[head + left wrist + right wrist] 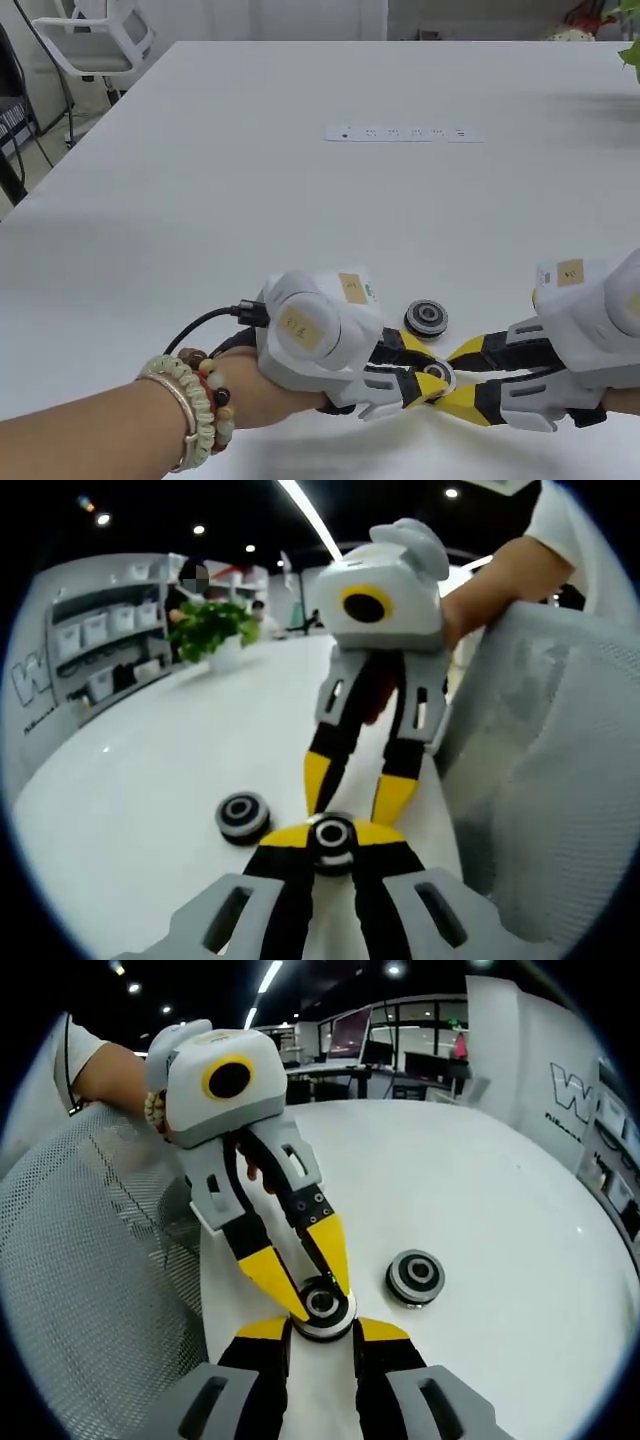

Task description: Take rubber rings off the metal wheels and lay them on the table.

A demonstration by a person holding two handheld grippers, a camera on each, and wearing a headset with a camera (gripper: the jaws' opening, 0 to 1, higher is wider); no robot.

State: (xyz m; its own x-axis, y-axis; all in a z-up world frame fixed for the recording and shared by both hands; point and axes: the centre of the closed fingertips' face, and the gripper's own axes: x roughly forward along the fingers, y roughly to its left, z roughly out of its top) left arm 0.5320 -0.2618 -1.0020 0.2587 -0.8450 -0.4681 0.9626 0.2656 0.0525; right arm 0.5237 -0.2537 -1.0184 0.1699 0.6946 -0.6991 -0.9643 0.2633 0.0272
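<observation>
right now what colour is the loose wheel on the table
Black with silver-grey rings, the loose wheel shows best in the right gripper view.

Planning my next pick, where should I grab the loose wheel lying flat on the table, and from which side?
Probably across the outer rim of the loose wheel, coming down from above. It lies flat, hub up, clear of the held wheel, so opposite sides of its round edge are free for the jaws.
</observation>
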